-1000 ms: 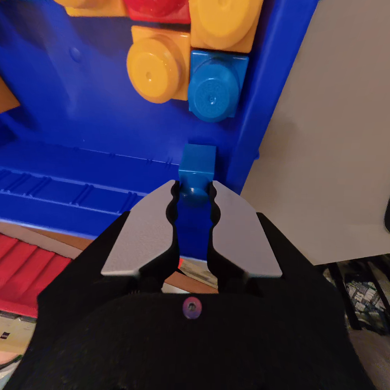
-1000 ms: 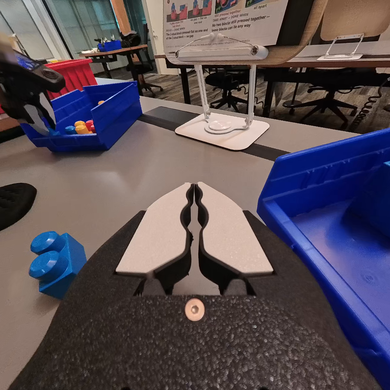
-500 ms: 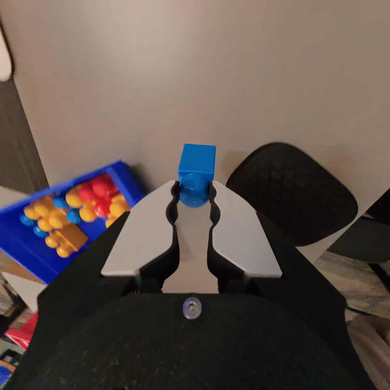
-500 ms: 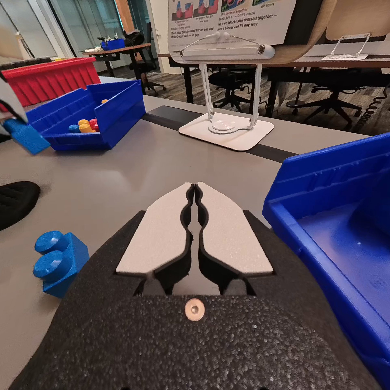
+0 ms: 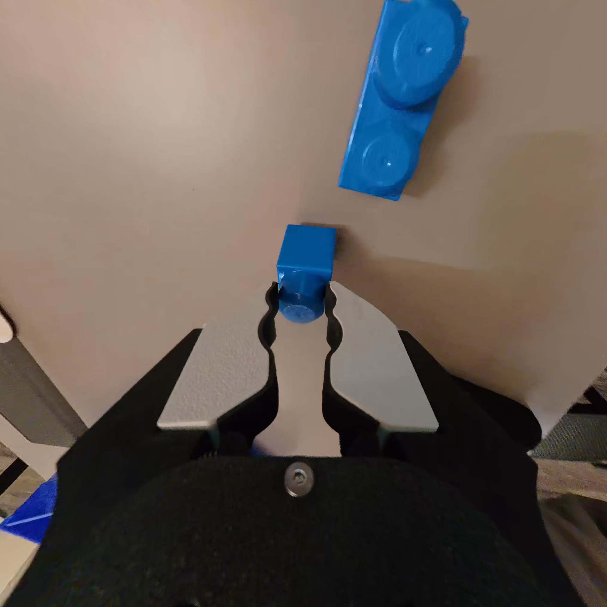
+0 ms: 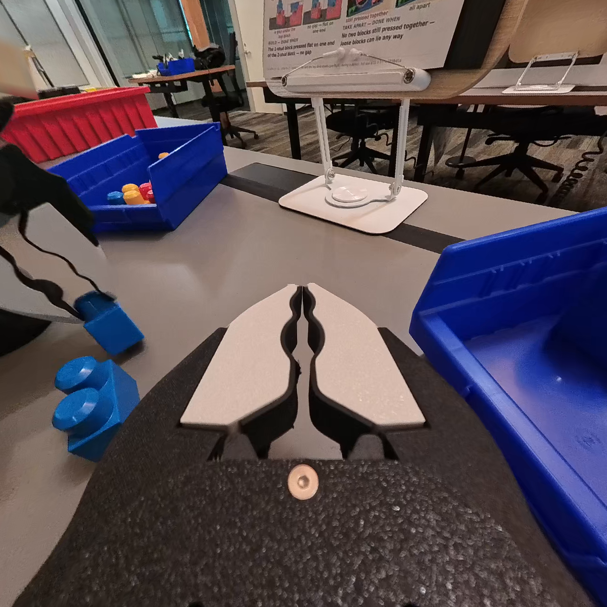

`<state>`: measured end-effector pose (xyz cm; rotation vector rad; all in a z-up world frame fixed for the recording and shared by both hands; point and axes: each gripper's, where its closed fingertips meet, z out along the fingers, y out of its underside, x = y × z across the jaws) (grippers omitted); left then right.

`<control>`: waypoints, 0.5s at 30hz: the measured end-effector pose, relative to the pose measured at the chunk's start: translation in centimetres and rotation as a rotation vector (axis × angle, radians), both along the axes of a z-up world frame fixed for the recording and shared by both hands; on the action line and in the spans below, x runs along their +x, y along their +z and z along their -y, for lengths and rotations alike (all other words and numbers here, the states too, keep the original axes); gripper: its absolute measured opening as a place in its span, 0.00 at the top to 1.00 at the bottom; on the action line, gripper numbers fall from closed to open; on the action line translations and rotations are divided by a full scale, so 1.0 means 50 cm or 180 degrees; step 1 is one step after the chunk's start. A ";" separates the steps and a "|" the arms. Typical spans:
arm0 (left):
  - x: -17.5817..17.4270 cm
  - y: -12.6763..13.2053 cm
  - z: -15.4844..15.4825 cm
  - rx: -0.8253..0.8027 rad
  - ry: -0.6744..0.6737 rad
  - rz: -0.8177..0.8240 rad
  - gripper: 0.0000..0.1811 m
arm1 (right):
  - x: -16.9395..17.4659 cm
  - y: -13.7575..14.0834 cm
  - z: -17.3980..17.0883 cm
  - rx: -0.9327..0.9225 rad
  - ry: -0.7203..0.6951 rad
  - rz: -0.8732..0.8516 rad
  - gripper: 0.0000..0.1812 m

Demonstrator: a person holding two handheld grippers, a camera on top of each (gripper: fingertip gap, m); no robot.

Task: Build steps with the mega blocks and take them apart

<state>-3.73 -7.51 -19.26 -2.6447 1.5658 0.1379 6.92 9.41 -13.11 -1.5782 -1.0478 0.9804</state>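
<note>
My left gripper (image 5: 301,290) is shut on the stud of a blue one-stud block (image 5: 307,253) and holds it tilted just above the grey table. The right wrist view shows that same block (image 6: 110,323) near a blue two-stud block (image 6: 93,407) that stands on the table, studs up. In the left wrist view the two-stud block (image 5: 404,101) lies ahead and to the right of the held block, apart from it. My right gripper (image 6: 302,288) is shut and empty, low over the table to the right of both blocks.
A blue bin (image 6: 184,184) with yellow, red and blue blocks stands at the far left, a red bin (image 6: 78,121) behind it. Another blue bin (image 6: 492,295) is close on the right. A white stand (image 6: 354,203) is at the back. A black pad (image 6: 19,331) lies at left. The gap from one gripper's tips to the other's is roughly 20 cm.
My left gripper has carried the one-stud block from the far blue bin across the table and down to beside the two-stud block. The right gripper has barely moved.
</note>
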 end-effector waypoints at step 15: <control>-0.007 0.098 -0.063 0.2056 0.0948 0.1658 0.80 | -0.017 0.007 0.044 0.0119 0.0387 0.0079 0.98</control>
